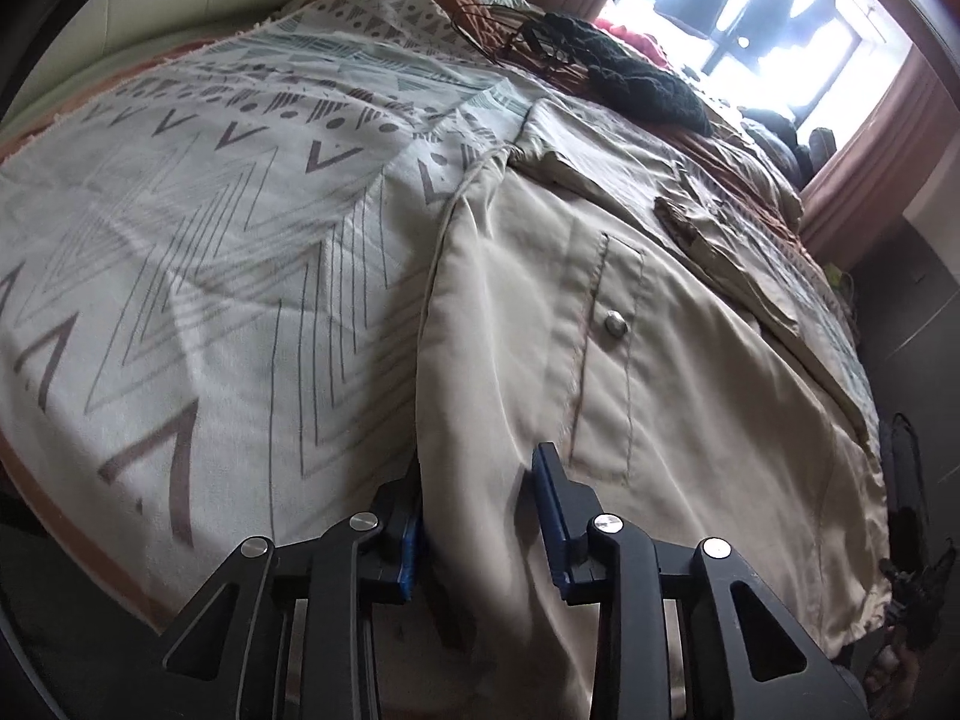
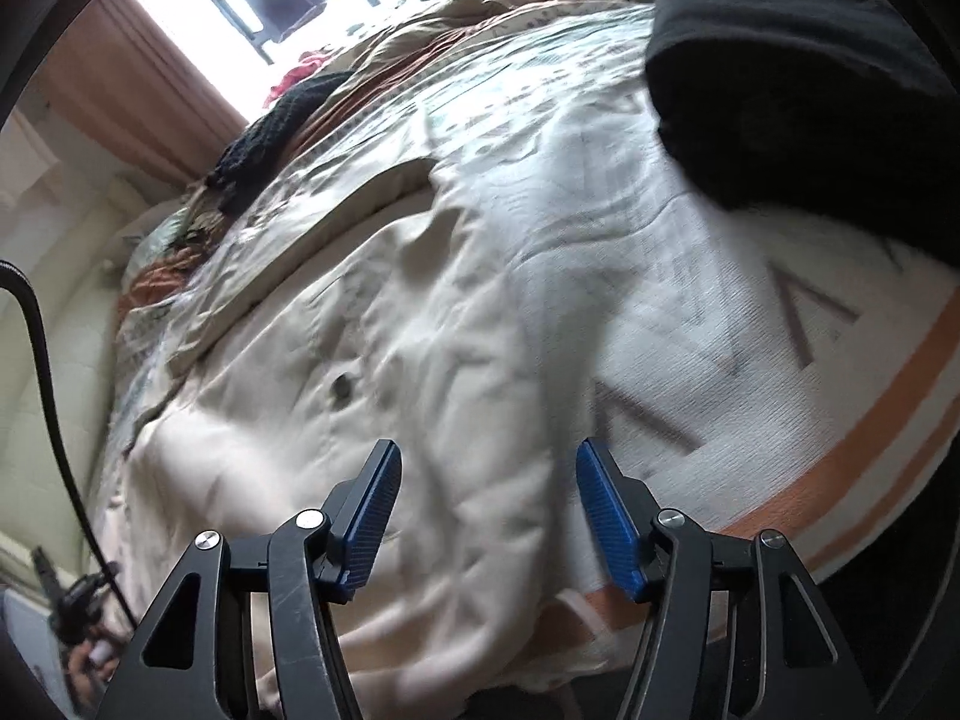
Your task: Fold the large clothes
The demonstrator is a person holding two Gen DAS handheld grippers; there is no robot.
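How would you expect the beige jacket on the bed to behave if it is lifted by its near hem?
The beige jacket would probably drape limply, since it lies in soft creases. Its smooth sheen suggests it may slip on the patterned bedspread. The metal snap adds little weight, likely.

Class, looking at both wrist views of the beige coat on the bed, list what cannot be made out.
- Left wrist view: the beige coat hem, hidden behind the left gripper.
- Right wrist view: the coat's stitching and snap, smeared by motion blur; the right gripper covers its near edge.
- Clothes outside the window, washed out by glare.
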